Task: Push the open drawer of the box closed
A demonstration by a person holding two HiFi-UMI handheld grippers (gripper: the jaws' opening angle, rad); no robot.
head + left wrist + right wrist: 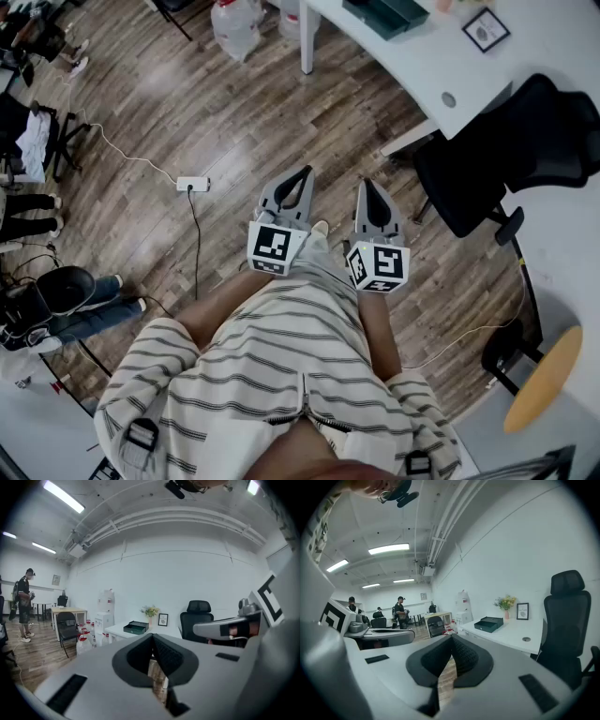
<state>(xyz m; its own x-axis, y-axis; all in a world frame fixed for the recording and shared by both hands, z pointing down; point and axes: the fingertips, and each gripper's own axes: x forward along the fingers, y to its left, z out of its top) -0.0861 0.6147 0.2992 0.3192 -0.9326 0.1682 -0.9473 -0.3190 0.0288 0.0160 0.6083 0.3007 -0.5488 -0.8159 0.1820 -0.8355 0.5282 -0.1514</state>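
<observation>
The dark green box sits on the white desk at the far top of the head view, well away from both grippers. It also shows small in the left gripper view, box, and in the right gripper view, box; its drawer is too small to make out. My left gripper and right gripper are held side by side in front of the striped shirt, above the wooden floor. Both are shut with nothing between the jaws, as the left gripper and right gripper views confirm.
A black office chair stands by the desk on the right. A picture frame lies on the desk. Water jugs stand near the desk leg. A power strip with cable lies on the floor. People stand at the far left.
</observation>
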